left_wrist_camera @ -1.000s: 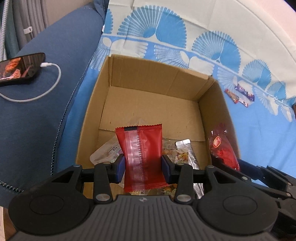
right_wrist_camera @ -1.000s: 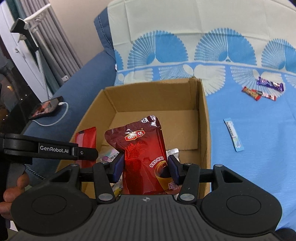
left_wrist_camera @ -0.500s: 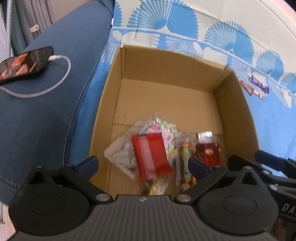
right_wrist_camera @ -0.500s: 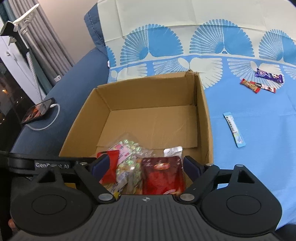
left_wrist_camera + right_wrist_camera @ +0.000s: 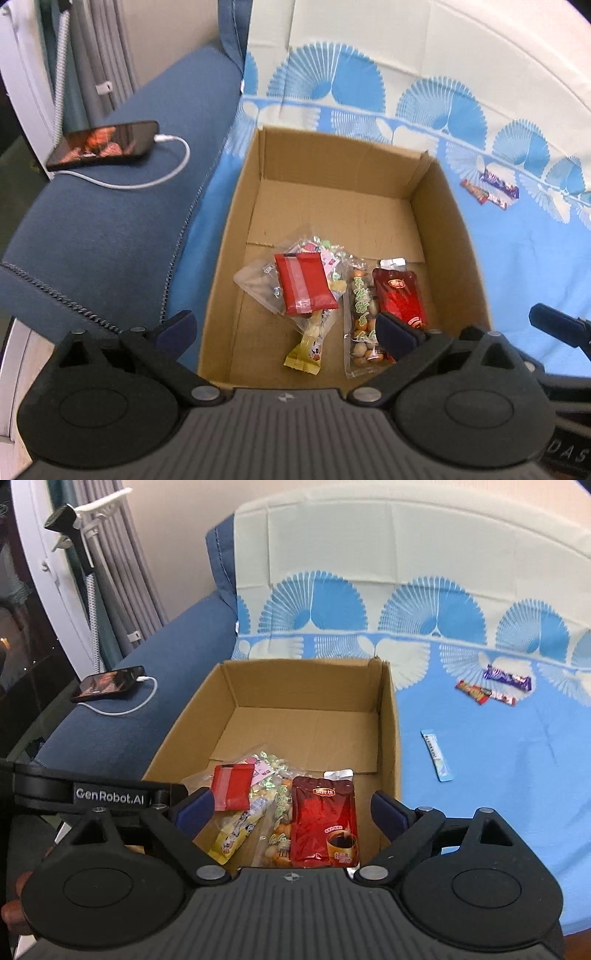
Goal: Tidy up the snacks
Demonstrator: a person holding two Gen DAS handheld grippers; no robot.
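An open cardboard box sits on a blue patterned cloth. Inside lie a small red packet, a dark red pouch, a clear nut bag, a yellow candy and a clear bag of sweets. My left gripper is open and empty above the box's near end. My right gripper is open and empty above the same end. On the cloth right of the box lie a purple bar, red bars and a light blue stick.
A phone on a white charging cable lies on the blue sofa arm left of the box. Curtains and a white stand are at the far left. The right gripper's arm shows right of the box.
Both grippers opened and let go: the small red packet and the dark red pouch dropped into the box. Both grippers have since pulled up and back from the box.
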